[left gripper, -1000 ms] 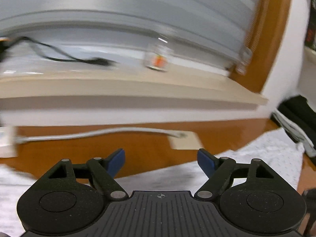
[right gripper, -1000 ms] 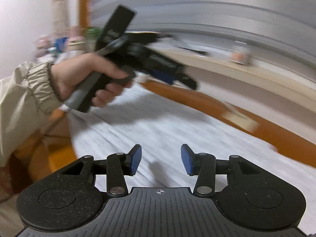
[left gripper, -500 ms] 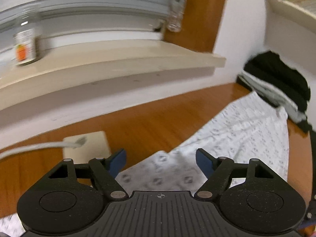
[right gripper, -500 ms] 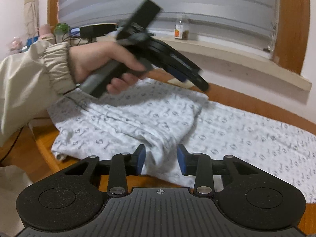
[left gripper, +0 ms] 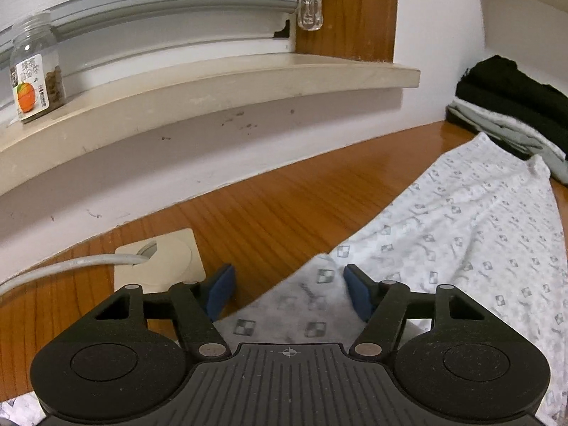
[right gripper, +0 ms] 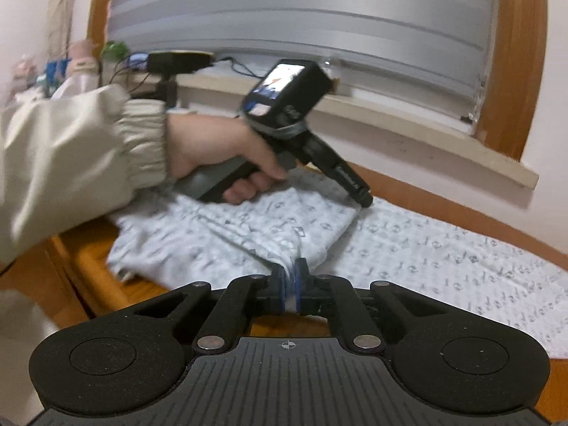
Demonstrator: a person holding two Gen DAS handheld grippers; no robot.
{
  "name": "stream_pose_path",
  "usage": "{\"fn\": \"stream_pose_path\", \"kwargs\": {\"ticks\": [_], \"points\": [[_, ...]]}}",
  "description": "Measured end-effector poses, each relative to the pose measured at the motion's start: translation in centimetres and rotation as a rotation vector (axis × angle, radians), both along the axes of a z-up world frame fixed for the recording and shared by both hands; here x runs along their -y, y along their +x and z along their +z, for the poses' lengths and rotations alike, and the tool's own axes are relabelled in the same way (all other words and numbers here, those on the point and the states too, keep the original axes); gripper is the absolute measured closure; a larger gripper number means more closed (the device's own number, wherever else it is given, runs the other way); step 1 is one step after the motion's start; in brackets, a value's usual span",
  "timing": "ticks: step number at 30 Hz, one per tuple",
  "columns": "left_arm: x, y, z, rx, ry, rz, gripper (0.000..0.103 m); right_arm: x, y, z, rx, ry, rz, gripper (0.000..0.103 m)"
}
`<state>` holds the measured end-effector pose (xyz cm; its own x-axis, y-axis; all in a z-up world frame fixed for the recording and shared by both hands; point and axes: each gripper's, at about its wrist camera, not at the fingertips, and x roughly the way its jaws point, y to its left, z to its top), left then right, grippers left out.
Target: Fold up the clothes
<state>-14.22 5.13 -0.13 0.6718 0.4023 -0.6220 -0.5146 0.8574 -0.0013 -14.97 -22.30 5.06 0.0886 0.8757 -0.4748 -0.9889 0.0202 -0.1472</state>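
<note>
1. The patterned cloth [right gripper: 426,259] is lying spread on the wooden table [left gripper: 277,220].
2. The right gripper [right gripper: 291,285] is pinching a bunched fold at its near edge.
3. The left gripper [left gripper: 288,289] is closing around the cloth's far corner, pads not touching yet.

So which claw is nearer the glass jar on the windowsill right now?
Left. The left claw sits over the far edge of the patterned garment, below the sill holding the jar. The right claw is clamped on the garment's near edge, farther from the sill.
</note>
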Motion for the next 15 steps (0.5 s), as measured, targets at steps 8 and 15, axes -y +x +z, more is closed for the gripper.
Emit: {"fn": "stream_pose_path", "kwargs": {"ticks": [8, 15], "points": [[0.0, 0.1, 0.0, -0.008, 0.008, 0.01, 0.029, 1.7, -0.7, 0.7, -0.033, 0.005, 0.007, 0.101], [0.1, 0.0, 0.0, -0.006, 0.007, 0.008, 0.035, -0.5, -0.3, 0.2, -0.007, -0.004, -0.001, 0.098]]}}
